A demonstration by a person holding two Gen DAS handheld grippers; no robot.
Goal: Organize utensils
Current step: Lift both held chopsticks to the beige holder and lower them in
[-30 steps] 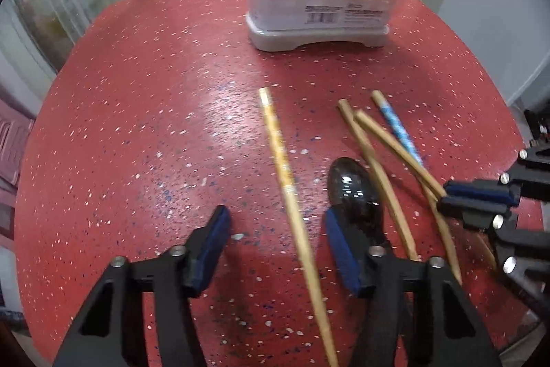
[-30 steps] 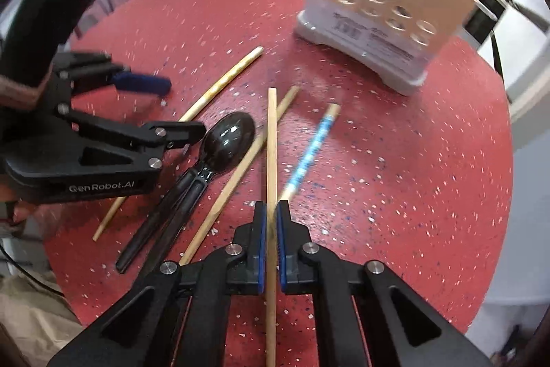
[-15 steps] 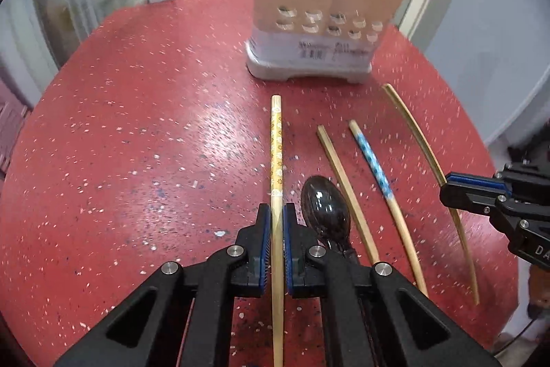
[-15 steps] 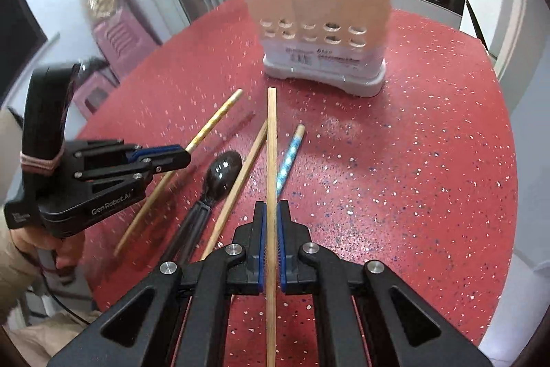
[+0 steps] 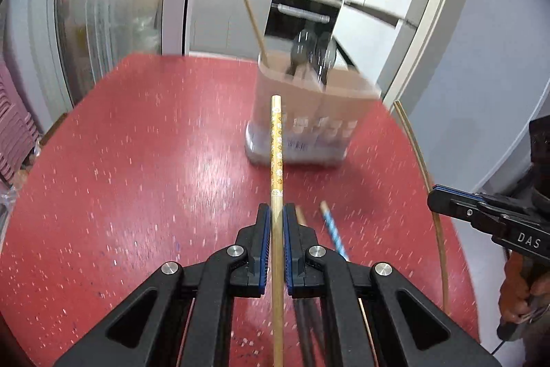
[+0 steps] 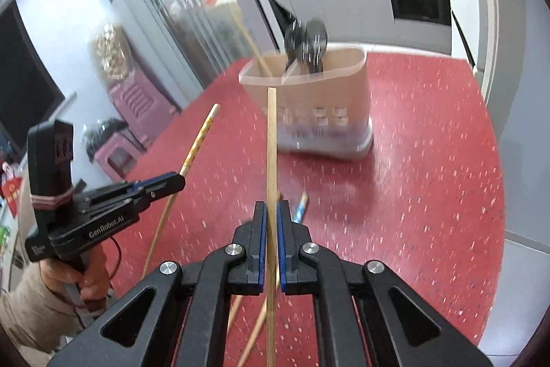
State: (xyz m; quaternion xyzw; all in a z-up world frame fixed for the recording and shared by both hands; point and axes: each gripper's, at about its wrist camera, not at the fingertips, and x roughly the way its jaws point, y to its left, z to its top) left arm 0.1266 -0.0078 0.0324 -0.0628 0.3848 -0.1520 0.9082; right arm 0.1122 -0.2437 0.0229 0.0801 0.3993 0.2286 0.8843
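Note:
My left gripper (image 5: 277, 219) is shut on a gold patterned chopstick (image 5: 276, 140), lifted above the red table and pointing at the beige utensil holder (image 5: 330, 112). My right gripper (image 6: 271, 215) is shut on a plain wooden chopstick (image 6: 271, 143), also lifted and pointing at the holder (image 6: 323, 98). The holder has a chopstick (image 5: 252, 23) and dark spoons (image 5: 309, 50) standing in it. A blue patterned chopstick (image 5: 331, 229) and another wooden chopstick (image 5: 300, 215) lie on the table below. Each gripper shows in the other's view: the right one (image 5: 447, 198), the left one (image 6: 172, 183).
The round red speckled table (image 5: 137, 160) has its edge close on the right. A black spoon's handle (image 5: 306, 315) lies under my left gripper. Pink stools (image 6: 137, 112) stand on the floor at the left. Kitchen counters and an oven lie behind.
Both grippers have risen and tilted up with their chopsticks, away from the table. A second ago my left gripper was open around its chopstick; it has since shut on it.

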